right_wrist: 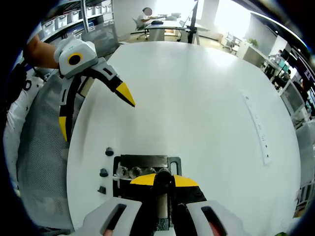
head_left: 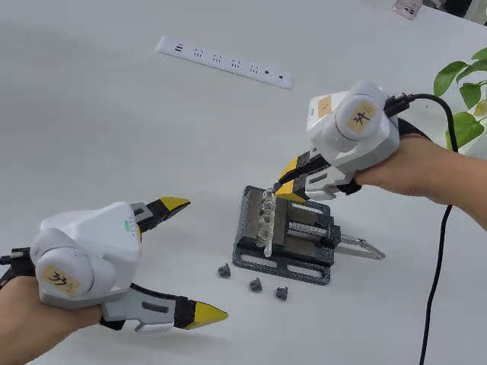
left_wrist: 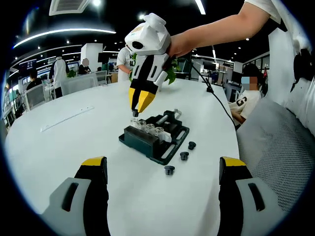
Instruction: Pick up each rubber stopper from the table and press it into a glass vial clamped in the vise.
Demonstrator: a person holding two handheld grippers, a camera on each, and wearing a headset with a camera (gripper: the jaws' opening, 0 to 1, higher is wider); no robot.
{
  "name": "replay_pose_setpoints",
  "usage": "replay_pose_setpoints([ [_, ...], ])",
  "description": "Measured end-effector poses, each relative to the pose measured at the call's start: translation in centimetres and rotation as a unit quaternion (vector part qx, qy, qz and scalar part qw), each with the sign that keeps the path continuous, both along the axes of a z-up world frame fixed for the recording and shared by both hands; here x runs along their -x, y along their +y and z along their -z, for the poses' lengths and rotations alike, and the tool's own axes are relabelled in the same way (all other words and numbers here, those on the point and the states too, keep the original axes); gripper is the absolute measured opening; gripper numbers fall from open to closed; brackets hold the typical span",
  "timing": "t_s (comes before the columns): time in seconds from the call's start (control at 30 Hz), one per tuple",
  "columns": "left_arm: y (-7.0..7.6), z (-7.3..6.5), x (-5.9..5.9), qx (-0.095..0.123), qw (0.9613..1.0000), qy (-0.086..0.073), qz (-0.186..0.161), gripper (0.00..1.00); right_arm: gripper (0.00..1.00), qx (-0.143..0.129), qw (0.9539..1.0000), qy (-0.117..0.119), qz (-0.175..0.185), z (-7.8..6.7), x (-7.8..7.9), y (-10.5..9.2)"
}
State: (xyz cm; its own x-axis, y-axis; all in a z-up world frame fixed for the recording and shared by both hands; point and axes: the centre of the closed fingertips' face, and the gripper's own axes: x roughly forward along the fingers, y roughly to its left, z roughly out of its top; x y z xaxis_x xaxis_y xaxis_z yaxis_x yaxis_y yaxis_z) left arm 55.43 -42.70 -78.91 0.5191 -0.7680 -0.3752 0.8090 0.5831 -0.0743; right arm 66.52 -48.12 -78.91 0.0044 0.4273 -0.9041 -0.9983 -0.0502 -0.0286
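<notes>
1. Head view: the left gripper [head_left: 190, 258] has a white shell and black jaws with yellow tips. It sits near left, its jaws spread wide and empty. The right gripper [head_left: 281, 184] pinches a small dark rubber stopper [head_left: 275, 187] at the far end of a row of clear glass vials [head_left: 266, 222]. The vials stand upright, clamped in a dark metal vise [head_left: 293, 255] on the smooth white table [head_left: 114, 137]. Whether the stopper touches a vial's mouth is too small to tell. Three loose stoppers [head_left: 256, 284], stubby and dark grey, lie apart on the table just nearer than the vise. A white power strip [head_left: 224, 62] lies far off. Green plant leaves [head_left: 460, 91] are cut off at the right edge.
2. Left gripper view: its own yellow-tipped jaws stand wide apart with nothing between them. Beyond them the vise [left_wrist: 147, 142] holds the vials [left_wrist: 147, 129]. The right gripper [left_wrist: 135, 110] points down at the end vial, and the dark speck at its tip is hard to make out.
3. Right gripper view: its yellow tips are closed on the round dark stopper [right_wrist: 163, 178], which hides part of the vise [right_wrist: 142, 160]. The vials [right_wrist: 128, 171] show only as blurred glassy rings. The loose stoppers [right_wrist: 103, 172] lie in a line beside the vise.
</notes>
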Motion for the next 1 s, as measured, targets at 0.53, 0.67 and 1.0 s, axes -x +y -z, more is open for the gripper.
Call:
replay_pose_setpoints([
  [0.53, 0.36, 0.17, -0.15, 0.004, 1.0, 0.003, -0.005, 0.93, 0.07, 0.011, 0.9999, 0.005, -0.008, 0.54, -0.1, 0.18],
  [0.67, 0.34, 0.24, -0.11, 0.005, 1.0, 0.004, -0.004, 0.93, 0.07, 0.009, 0.9999, 0.007, -0.006, 0.54, -0.03, 0.26],
  [1.0, 0.37, 0.32, -0.16, 0.006, 1.0, 0.005, -0.005, 0.93, 0.07, 0.011, 0.9999, 0.007, -0.009, 0.66, -0.06, 0.35],
])
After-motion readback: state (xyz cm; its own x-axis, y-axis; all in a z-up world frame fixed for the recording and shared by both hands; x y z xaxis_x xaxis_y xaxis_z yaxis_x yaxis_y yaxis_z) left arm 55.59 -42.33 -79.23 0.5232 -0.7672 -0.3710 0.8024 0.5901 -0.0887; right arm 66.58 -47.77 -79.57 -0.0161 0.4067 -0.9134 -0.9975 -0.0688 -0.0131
